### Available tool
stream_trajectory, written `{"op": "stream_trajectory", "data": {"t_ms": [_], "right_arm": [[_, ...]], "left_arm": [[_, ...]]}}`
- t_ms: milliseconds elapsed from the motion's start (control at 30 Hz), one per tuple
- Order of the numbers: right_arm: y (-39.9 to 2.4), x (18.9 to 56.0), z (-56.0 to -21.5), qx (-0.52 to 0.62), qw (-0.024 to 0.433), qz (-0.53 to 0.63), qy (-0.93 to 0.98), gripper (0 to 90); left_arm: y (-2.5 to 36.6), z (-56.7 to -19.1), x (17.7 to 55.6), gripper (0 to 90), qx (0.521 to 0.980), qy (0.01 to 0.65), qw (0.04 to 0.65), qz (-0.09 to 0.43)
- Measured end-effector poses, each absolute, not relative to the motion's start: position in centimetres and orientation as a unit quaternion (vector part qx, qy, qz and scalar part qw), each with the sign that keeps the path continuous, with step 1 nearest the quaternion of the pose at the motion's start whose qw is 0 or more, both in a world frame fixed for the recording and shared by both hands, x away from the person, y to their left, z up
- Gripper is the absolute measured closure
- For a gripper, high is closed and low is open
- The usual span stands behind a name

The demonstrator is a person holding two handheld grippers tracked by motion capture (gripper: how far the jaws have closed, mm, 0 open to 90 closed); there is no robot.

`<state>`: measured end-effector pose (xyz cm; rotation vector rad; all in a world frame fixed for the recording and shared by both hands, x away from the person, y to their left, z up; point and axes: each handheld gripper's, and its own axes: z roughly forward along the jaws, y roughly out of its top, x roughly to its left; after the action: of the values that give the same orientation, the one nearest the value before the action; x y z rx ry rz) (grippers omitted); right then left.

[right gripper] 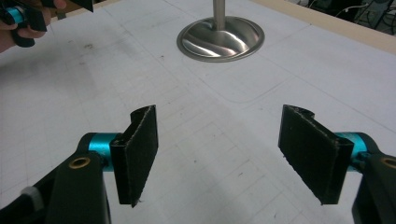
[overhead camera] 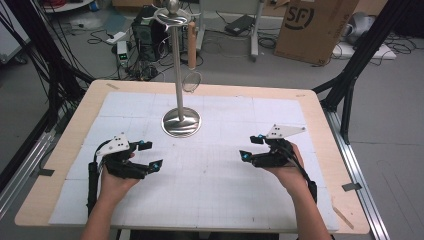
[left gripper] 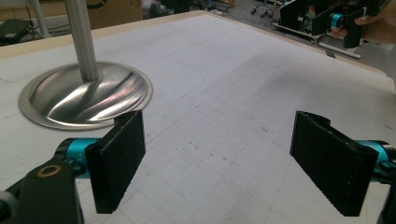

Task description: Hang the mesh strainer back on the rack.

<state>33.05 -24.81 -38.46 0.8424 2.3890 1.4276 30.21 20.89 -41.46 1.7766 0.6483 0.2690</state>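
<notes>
A shiny metal stand (overhead camera: 181,121) with a round base and a tall pole rises at the back middle of the white gridded mat (overhead camera: 215,170). From a hook at its top hangs a utensil (overhead camera: 192,55) with a wooden handle and a wire ring. My left gripper (overhead camera: 151,154) rests low over the mat at the left, open, nothing between its jaws (left gripper: 219,163); the stand's base (left gripper: 86,95) lies just ahead of it. My right gripper (overhead camera: 251,147) is at the right, also open and holding nothing (right gripper: 233,154), pointing toward the base (right gripper: 220,38).
The mat covers a wooden table (overhead camera: 65,150) with bare edges all around. Behind the table the floor holds cables, electronics (overhead camera: 145,35) and a cardboard box (overhead camera: 315,27). Black frame legs (overhead camera: 350,80) stand at both sides.
</notes>
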Motion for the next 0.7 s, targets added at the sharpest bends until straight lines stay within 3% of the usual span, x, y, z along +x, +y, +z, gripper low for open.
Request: {"op": "stream_trajectory", "data": {"t_ms": [700], "right_arm": [[-24.8, 32.6, -39.6, 0.287, 0.109, 0.489, 0.817, 24.7]], "left_arm": [[20.9, -41.5, 30.3, 18.7, 0.759, 0.28, 0.576, 0.116]]}}
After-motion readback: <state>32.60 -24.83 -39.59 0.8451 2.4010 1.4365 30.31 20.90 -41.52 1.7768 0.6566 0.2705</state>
